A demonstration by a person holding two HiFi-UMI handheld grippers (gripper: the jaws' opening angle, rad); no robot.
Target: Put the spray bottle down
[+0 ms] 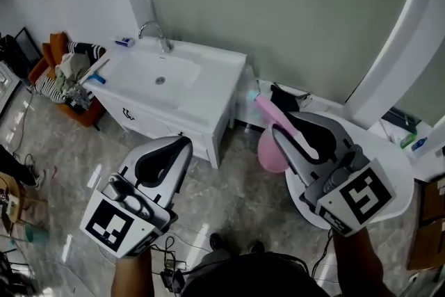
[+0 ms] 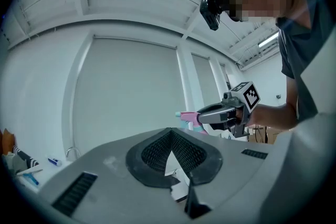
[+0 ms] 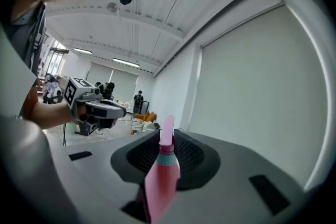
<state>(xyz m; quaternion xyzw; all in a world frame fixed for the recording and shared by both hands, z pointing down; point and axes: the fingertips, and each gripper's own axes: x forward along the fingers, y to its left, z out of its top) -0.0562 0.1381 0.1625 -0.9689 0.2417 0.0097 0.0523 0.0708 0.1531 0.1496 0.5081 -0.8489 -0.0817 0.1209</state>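
Right gripper view shows the right gripper clamped on the pink spray bottle, nozzle toward 12 o'clock, while at 9 o'clock the left gripper pinches a small white scrap.

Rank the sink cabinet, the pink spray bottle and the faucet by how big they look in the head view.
1. sink cabinet: largest by far.
2. pink spray bottle: clearly smaller, even though it is held nearer the camera; part of it is covered.
3. faucet: smallest, a thin curved spout at the basin's back edge.
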